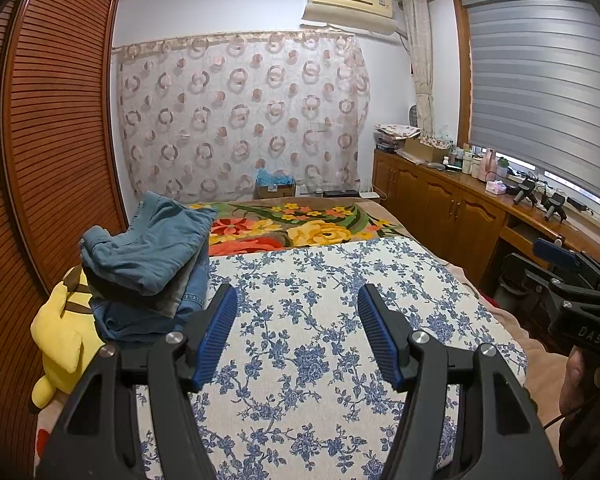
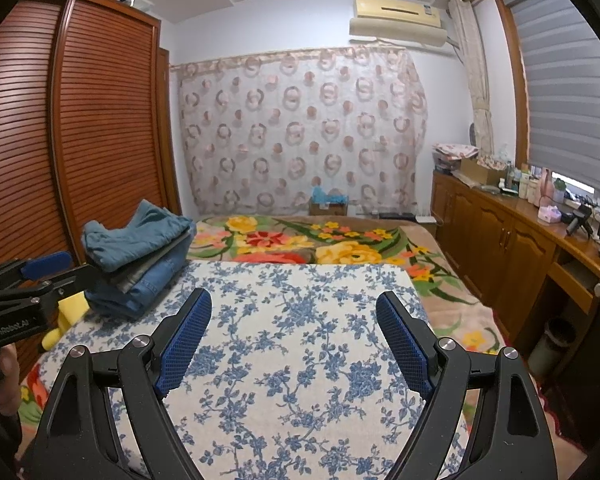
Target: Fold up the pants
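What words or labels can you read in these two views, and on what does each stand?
"DAS": on the black body of the right gripper.
"GenRobot.AI": on the black body of the left gripper.
Sticker on the air conditioner: too small to read.

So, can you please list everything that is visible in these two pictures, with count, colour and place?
pants: one stack, several pairs, blue and grey, bed's left edge
plush toy: one, yellow, beside the stack
floral cloth: one, white and blue, near end of bed
flower blanket: one, multicoloured, far end of bed
wardrobe: one, brown, left
cabinets: one row, brown, right
air conditioner: one, cream, high on wall
left gripper: one, black and blue, open
right gripper: one, black and blue, open
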### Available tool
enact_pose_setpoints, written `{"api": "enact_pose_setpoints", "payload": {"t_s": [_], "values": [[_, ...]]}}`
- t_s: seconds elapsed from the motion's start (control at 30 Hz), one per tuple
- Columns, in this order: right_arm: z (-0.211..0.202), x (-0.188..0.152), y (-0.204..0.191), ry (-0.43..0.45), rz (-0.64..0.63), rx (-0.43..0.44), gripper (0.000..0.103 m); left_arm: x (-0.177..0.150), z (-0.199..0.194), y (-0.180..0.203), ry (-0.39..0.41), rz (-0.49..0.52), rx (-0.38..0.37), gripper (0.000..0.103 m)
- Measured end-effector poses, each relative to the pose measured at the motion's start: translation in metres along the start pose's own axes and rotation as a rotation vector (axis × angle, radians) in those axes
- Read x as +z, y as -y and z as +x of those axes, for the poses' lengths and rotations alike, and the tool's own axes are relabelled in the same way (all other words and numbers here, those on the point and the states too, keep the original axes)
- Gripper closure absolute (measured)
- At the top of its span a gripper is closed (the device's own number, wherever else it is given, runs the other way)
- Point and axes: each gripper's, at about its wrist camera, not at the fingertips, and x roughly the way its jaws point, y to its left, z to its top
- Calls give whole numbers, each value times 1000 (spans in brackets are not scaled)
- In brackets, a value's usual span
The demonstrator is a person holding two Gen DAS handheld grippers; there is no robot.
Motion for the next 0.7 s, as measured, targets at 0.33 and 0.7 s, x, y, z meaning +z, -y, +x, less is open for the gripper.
{"api": "enact_pose_setpoints", "payload": {"t_s": [0.33,0.7], "values": [[-1,0,0,1,0,0,17,-1,0,0,1,0,0,40],[-1,0,0,1,1,1,17,-1,1,1,1,0,-1,40]]}}
